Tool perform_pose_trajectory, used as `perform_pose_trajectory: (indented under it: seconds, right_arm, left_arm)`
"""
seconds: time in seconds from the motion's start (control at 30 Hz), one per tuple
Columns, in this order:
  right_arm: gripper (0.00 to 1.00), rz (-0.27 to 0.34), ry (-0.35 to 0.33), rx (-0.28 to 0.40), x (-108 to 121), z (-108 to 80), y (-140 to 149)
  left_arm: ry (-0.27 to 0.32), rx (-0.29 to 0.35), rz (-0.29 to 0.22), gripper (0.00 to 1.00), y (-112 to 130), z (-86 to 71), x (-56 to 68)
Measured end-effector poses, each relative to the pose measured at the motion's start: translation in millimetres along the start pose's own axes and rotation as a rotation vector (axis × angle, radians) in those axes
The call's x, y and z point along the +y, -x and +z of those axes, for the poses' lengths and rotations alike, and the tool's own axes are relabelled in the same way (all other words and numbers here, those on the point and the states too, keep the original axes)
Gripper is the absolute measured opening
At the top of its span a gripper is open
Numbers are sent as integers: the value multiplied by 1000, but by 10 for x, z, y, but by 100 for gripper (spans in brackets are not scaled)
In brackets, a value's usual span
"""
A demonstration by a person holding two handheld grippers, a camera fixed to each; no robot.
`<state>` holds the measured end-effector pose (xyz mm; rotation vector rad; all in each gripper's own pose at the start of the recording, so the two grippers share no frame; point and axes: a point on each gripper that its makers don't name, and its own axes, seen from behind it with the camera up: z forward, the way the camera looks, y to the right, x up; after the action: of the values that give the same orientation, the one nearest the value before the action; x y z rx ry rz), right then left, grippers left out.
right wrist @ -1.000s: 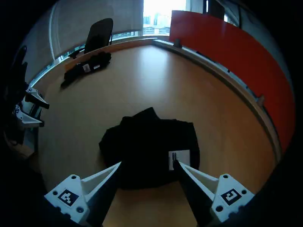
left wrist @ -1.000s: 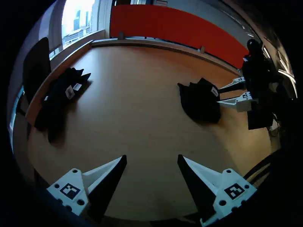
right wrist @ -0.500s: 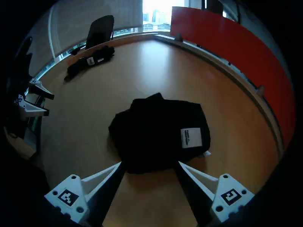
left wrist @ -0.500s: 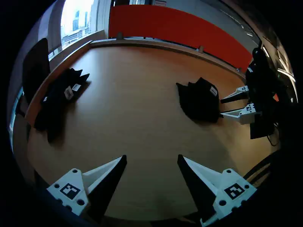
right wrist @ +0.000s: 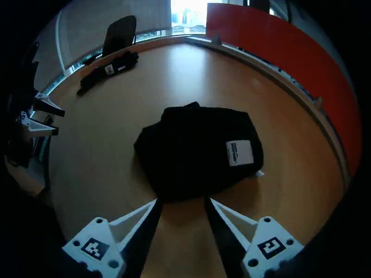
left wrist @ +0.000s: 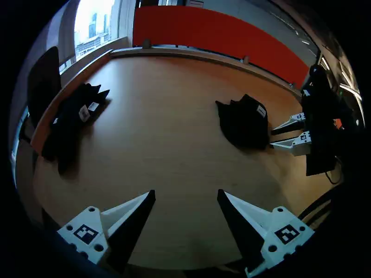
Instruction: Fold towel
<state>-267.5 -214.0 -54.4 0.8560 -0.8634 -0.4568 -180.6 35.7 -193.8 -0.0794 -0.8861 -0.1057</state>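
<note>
A folded black towel (right wrist: 190, 148) with a white label (right wrist: 239, 153) lies on the wooden table (right wrist: 185, 78). My right gripper (right wrist: 183, 202) sits just short of the towel's near edge, open with a narrowed gap and nothing between the fingers. In the left gripper view the same towel (left wrist: 245, 123) lies at the right, and the right gripper (left wrist: 280, 135) points at it from beyond. My left gripper (left wrist: 185, 194) hovers open over bare table, far from the towel. It also appears at the left edge of the right gripper view as a small gripper (right wrist: 46, 118).
A pile of black cloth (left wrist: 69, 116) with white labels lies near the table's far corner, also seen as the pile (right wrist: 109, 69). A dark chair (right wrist: 118, 39) stands behind it by the window. A red panel (left wrist: 218, 32) runs along the table's back edge.
My right gripper has drawn back off the towel, leaving it lying free on the table, and its fingers have come closer together. The left gripper has stayed put.
</note>
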Motion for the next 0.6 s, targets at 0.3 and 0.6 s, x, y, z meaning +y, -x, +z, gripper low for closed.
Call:
perform_pose_trajectory:
  seconds: [0.3,0.6]
  right_arm:
    - [49,26,-16,-14,-63,9,85]
    - [40,46,-35,-20,-132,43,90]
  left_arm:
    - [1,-2,0,100,13,-2,0]
    - [4,-4,0,100,23,5,18]
